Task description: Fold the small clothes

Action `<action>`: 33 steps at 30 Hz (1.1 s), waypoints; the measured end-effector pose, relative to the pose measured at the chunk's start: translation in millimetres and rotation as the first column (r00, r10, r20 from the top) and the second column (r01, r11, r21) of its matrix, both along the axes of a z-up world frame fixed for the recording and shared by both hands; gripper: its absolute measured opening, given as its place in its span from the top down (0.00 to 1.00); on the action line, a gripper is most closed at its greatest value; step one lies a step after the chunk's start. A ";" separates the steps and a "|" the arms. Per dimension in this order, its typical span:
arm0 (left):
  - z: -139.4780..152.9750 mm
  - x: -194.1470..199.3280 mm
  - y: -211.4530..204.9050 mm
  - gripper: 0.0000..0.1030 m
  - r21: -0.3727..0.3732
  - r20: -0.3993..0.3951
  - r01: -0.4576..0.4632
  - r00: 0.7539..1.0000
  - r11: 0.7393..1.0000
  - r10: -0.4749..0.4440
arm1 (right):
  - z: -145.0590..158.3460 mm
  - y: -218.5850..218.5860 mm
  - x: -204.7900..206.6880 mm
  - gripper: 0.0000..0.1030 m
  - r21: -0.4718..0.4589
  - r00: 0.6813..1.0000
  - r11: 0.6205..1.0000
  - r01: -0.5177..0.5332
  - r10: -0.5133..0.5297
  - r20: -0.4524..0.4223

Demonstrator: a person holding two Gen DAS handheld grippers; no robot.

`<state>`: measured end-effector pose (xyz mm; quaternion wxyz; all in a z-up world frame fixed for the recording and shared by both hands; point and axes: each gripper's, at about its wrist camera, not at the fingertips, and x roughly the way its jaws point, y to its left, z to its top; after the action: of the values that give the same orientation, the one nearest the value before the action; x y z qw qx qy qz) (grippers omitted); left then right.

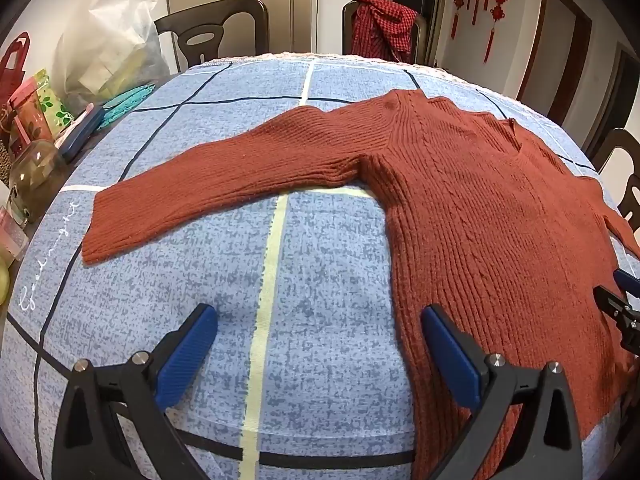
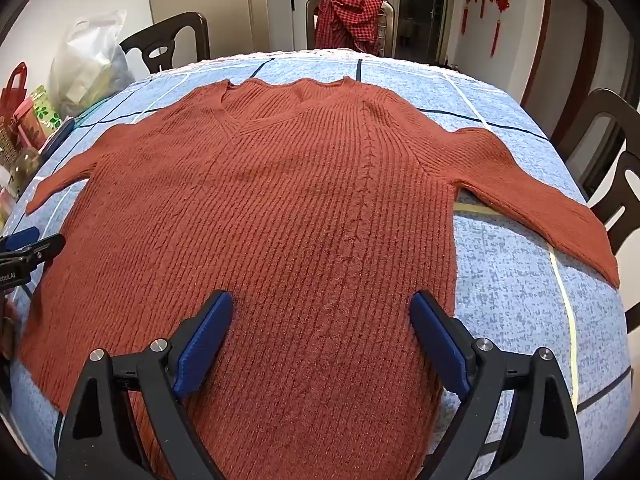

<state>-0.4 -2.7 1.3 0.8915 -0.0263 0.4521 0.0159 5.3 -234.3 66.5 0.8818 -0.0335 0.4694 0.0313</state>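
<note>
The rust-red ribbed sweater (image 2: pixel 304 208) is laid out flat, front side up, on a table covered with a blue checked cloth (image 1: pixel 328 264). V-neck points toward the far edge, both sleeves stick out to the sides, hem sits nearest the cameras.

The left gripper (image 1: pixel 320 332) hangs tilted down over the cloth at the sweater's left side. Its blue fingers (image 1: pixel 188 356) are spread wide with nothing between them; one finger is over bare cloth, the other over the sweater's side edge. The left sleeve (image 1: pixel 208 196) lies stretched out ahead of it.

The right gripper (image 2: pixel 322 320) is tilted down over the lower body of the sweater, fingers also spread wide. Can't tell whether the tips touch the knit, but they aren't pinching anything.

Background stuff: a red checked garment (image 2: pixel 348 16) draped over a far chair (image 2: pixel 390 28), a white plastic bag (image 1: pixel 112 36) and some clutter at the left edge of the table, red knot decorations (image 1: pixel 480 0) on the wall.
</note>
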 end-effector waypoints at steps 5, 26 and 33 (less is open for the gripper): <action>-0.9 2.3 -1.3 0.00 0.000 0.001 0.000 1.000 1.000 0.000 | 0.5 -0.3 0.1 0.12 0.002 1.000 1.000 0.000 0.000 -0.002; -2.1 1.7 -1.6 0.00 0.002 0.004 -0.001 1.000 1.000 0.000 | 0.8 -0.8 -1.6 0.12 0.002 1.000 1.000 -0.001 0.001 -0.001; -2.0 1.4 -1.2 0.00 0.002 0.004 -0.001 1.000 1.000 0.001 | 1.0 -0.7 -1.6 0.12 0.002 1.000 1.000 -0.001 0.001 -0.001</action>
<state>1.1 -3.9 -0.8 0.8924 -0.0257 0.4502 0.0166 3.7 -235.0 67.4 0.8814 -0.0331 0.4700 0.0323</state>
